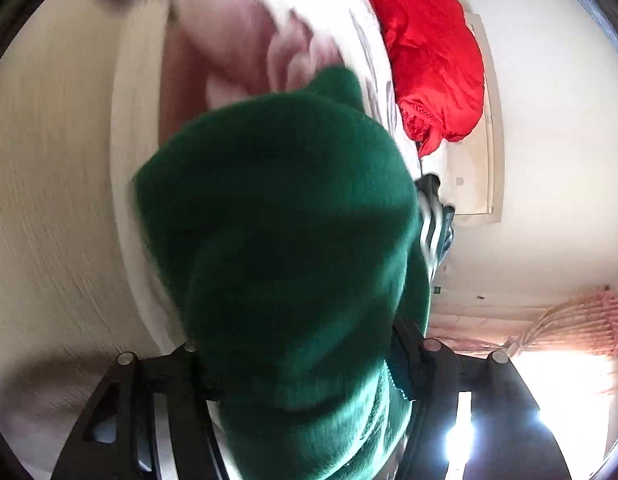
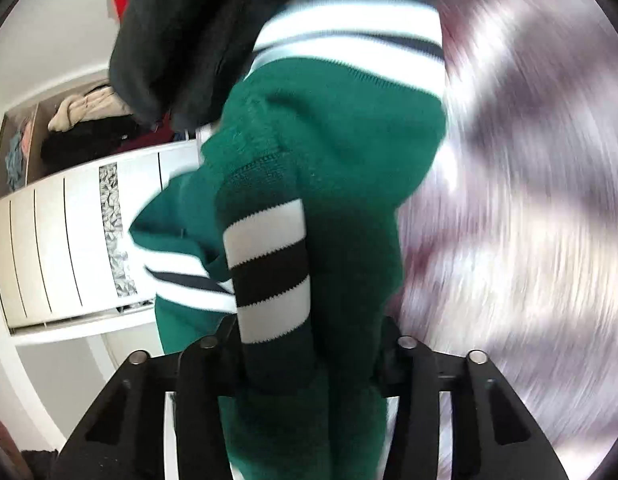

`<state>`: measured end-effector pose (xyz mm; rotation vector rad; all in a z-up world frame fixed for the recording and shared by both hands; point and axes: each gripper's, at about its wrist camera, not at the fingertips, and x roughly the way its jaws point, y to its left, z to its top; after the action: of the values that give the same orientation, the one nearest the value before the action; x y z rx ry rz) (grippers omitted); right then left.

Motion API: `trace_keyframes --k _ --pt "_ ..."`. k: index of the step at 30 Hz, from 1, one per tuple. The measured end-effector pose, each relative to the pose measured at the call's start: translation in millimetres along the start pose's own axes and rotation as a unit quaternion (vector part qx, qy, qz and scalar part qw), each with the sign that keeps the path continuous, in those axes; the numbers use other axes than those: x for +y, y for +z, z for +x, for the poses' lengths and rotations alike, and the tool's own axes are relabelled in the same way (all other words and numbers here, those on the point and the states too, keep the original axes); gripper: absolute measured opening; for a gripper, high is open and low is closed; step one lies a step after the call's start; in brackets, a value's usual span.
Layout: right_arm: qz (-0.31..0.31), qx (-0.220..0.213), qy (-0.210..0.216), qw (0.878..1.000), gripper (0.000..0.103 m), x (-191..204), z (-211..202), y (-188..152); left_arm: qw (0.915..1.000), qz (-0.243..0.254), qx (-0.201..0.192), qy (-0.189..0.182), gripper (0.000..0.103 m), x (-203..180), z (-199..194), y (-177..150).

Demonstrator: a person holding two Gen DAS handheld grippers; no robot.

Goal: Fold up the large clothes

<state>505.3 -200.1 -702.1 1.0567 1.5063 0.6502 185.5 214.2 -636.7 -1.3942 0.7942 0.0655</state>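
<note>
Left wrist view shows your left gripper (image 1: 309,364) with jaws closed on the green sweater (image 1: 277,216), bunched thick between them; your right gripper (image 2: 309,356) likewise clamps its striped sleeve (image 2: 269,268). It's soft, floppy knit: hold seams or cuffs. The bed (image 2: 529,200) below offers room; red clothing (image 1: 425,48) crowds one edge

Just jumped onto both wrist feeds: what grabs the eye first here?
A dark green knitted sweater fills the middle of both views, bunched between each tool's fingers. In the right wrist view its white-and-black striped cuff hangs down the centre. A bright red puffy garment glows at the upper right of the left wrist view.
</note>
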Motion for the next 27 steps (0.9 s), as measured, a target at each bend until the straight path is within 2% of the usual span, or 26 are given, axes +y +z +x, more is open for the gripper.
trace_keyframes --k 3,6,8,9,10,12,13,16,19,22,24,25,27 --pt "0.051 0.006 0.021 0.998 0.045 -7 4 -84 0.9986 0.008 0.046 0.025 0.059 3 -4 51" --pt "0.119 0.021 0.032 0.992 0.045 -27 22 -162 0.9944 -0.001 0.100 0.037 0.070 20 5 80" --pt "0.154 0.011 0.030 0.988 0.049 -42 36 -192 0.9918 0.000 0.122 0.039 0.077 27 7 87" --pt "0.173 0.003 0.021 0.985 0.057 -50 38 -199 0.9908 0.002 0.128 0.043 0.078 27 6 87" --pt "0.190 -0.001 0.019 0.982 0.061 -56 37 -203 0.9903 0.008 0.132 0.042 0.078 28 0 83" --pt "0.216 0.001 0.010 0.976 0.065 -60 27 -207 0.9900 0.034 0.126 0.054 0.077 16 -12 75" --pt "0.212 0.003 -0.009 0.977 0.065 -55 16 -208 0.9901 0.051 0.115 0.062 0.077 6 -22 69" --pt "0.180 0.003 -0.061 0.982 0.070 -35 -14 -212 0.9891 0.088 0.073 0.092 0.077 -10 -56 38" --pt "0.131 -0.001 -0.129 0.983 0.071 0 -48 -226 0.9853 0.107 0.035 0.128 0.077 -17 -91 8" --pt "0.082 -0.011 -0.180 0.980 0.071 45 -69 -233 0.9732 0.137 0.026 0.183 0.077 -17 -116 -18" --pt "0.046 -0.010 -0.205 0.978 0.071 72 -68 -228 0.9560 0.168 0.023 0.239 0.078 -10 -126 -33" --pt "0.017 -0.011 -0.221 0.975 0.071 84 -65 -218 0.9444 0.179 0.024 0.275 0.078 1 -127 -37" --pt "-0.016 -0.020 -0.242 0.970 0.071 108 -47 -185 0.9293 0.187 0.027 0.317 0.078 34 -120 -38"
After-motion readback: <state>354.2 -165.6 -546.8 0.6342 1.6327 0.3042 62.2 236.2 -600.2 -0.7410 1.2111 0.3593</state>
